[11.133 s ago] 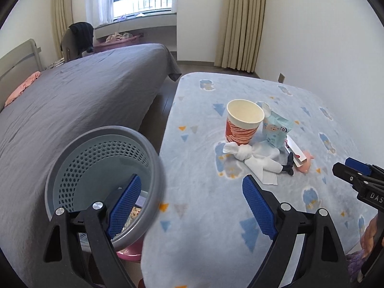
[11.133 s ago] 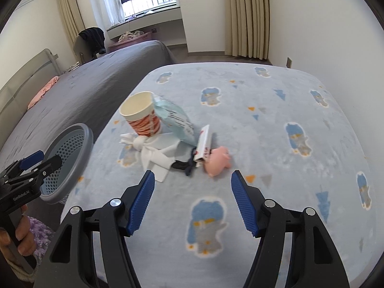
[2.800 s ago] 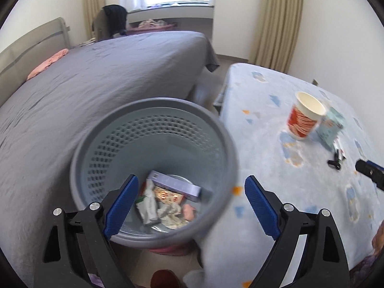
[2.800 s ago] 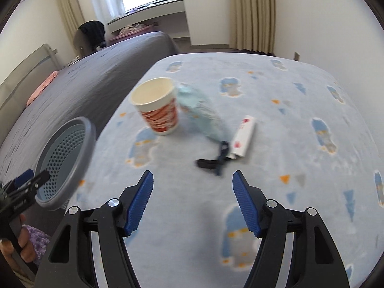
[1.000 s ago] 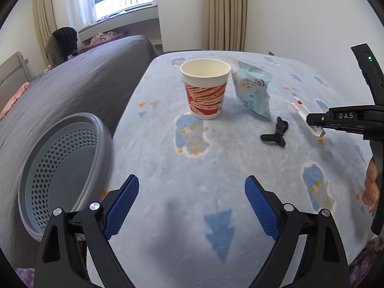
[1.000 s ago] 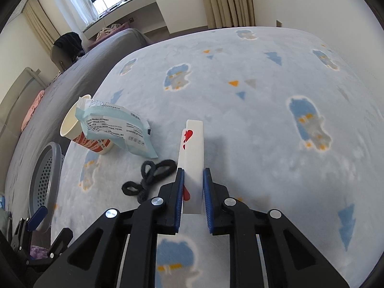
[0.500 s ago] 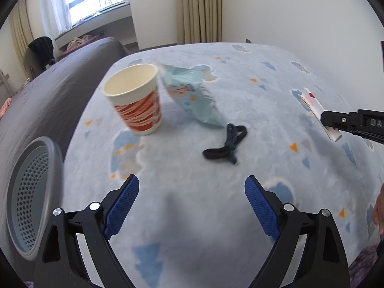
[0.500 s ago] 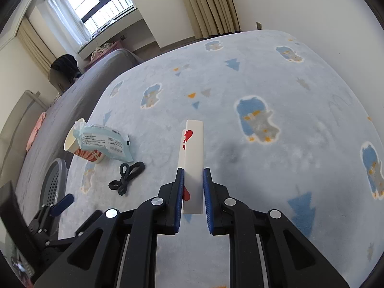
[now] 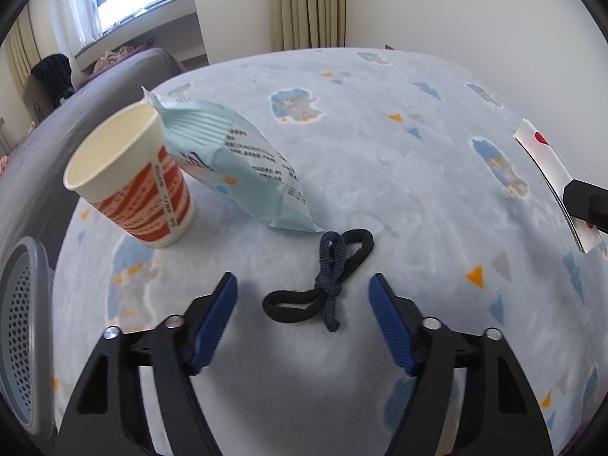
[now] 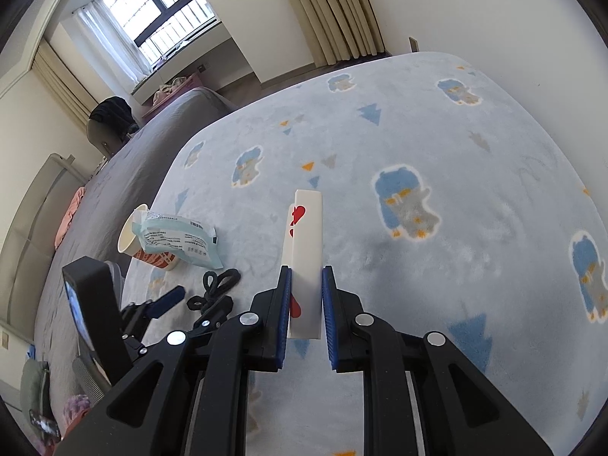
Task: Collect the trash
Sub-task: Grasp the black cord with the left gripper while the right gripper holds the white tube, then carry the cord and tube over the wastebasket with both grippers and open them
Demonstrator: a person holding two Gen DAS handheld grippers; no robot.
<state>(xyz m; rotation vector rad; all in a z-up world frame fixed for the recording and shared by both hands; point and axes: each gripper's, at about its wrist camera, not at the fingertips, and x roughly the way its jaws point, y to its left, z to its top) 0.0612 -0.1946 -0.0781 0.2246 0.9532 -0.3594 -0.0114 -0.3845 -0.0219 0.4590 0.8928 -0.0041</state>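
Note:
A knotted black hair tie (image 9: 323,281) lies on the light blue blanket (image 9: 399,174), and my left gripper (image 9: 304,285) straddles it with its jaws closing, the pads still apart from it. Behind it stand a red-striped paper cup (image 9: 140,182) and a pale blue snack wrapper (image 9: 235,163) leaning on the cup. My right gripper (image 10: 306,281) is shut on a white card box with red hearts (image 10: 306,250), held above the blanket; the same box (image 9: 547,167) shows at the right edge of the left wrist view. The hair tie (image 10: 216,285), cup (image 10: 131,243) and wrapper (image 10: 178,243) also appear at the left of the right wrist view.
A grey perforated waste basket (image 9: 19,334) stands off the blanket's left edge. A grey bed (image 10: 125,174) runs along the left, with a window (image 10: 163,11) and curtains (image 10: 334,11) behind. A white wall (image 9: 475,11) bounds the right side.
My left gripper has moved forward and down over the hair tie, and its jaws have narrowed around it. The right gripper has lifted the card box slightly off the blanket.

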